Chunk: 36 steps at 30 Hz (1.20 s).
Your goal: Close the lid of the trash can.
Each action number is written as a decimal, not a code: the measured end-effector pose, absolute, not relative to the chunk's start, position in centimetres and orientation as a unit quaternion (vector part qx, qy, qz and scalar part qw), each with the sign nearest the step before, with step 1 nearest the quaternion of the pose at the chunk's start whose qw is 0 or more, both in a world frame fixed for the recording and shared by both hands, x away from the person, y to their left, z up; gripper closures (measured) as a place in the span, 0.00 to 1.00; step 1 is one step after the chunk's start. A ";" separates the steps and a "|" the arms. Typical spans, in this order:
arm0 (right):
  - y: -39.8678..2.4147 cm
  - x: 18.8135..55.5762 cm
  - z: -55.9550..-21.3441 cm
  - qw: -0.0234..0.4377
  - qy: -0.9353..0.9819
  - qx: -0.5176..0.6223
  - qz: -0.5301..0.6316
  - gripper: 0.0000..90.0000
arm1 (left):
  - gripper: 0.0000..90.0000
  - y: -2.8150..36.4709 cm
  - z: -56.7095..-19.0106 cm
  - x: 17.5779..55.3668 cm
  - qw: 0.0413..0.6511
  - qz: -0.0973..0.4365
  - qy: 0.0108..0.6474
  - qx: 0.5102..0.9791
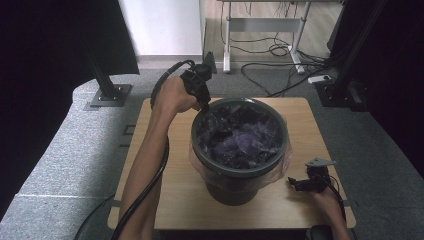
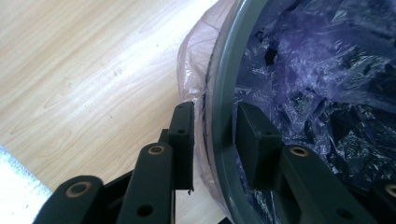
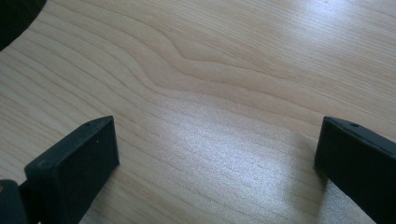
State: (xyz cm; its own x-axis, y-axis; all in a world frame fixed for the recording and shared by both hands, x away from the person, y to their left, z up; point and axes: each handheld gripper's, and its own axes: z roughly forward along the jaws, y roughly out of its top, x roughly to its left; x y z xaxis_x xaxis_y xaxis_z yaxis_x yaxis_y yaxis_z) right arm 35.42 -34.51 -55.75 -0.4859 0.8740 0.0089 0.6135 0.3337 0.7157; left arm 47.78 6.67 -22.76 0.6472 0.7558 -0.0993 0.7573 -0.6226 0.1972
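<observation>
Grey bin (image 1: 239, 150) stands upright near the middle of the wooden desk (image 1: 175, 200), mouth facing up, long axis vertical. It narrows toward its base. A purple plastic bag (image 1: 240, 137) lines the inside, crumpled and loose in the hollow; its thin edge is folded over the rim and hangs down the outer wall as a pale skirt (image 2: 196, 70).

Left tool (image 1: 205, 107) sits at the far left part of the rim, held by the left hand (image 1: 172, 95), pointing down and toward the bin. In the left gripper view its 2 jaws straddle the rim (image 2: 222, 93): 1 jaw outside against the hanging plastic, 1 inside over the purple liner. A narrow gap shows between each pad and the rim wall, so the jaws stand slightly apart around rim and bag, not pressed on them. Whether the outer pad touches the plastic I cannot tell.

Right tool (image 1: 300, 184) lies low at the near right of the desk, just beside the bin's base, pointing left toward it. The right gripper view shows its 2 jaws wide apart with bare wood grain (image 3: 210, 116) between them.
</observation>
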 end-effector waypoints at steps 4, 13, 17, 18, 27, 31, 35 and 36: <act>-34.5 35.4 -55.7 0.193 0.793 0.469 0.337 0.00 | 0.86 6.5 -23.2 47.6 0.112 -0.008 0.413 0.904; -34.5 35.4 -55.7 0.193 0.793 0.469 0.337 0.00 | 0.55 7.9 -22.5 47.4 0.169 0.030 0.407 0.897; -34.5 35.4 -55.8 0.193 0.793 0.469 0.337 0.00 | 0.33 9.4 -22.2 47.1 0.198 0.065 0.406 0.890; -34.5 35.4 -55.8 0.193 0.793 0.469 0.337 0.00 | 0.27 9.8 -22.3 47.0 0.202 0.071 0.405 0.889; -34.5 35.4 -55.7 0.193 0.793 0.469 0.337 0.00 | 0.00 13.2 -23.6 46.6 0.226 0.136 0.399 0.878; -34.5 35.4 -55.7 0.193 0.794 0.469 0.337 0.00 | 0.00 14.8 -24.4 46.5 0.240 0.148 0.404 0.870; -34.5 35.4 -55.7 0.193 0.794 0.468 0.337 0.00 | 0.00 16.0 -25.3 46.2 0.261 0.153 0.408 0.861; -34.5 35.4 -55.7 0.193 0.794 0.468 0.337 0.00 | 0.00 16.3 -25.6 46.1 0.263 0.155 0.408 0.861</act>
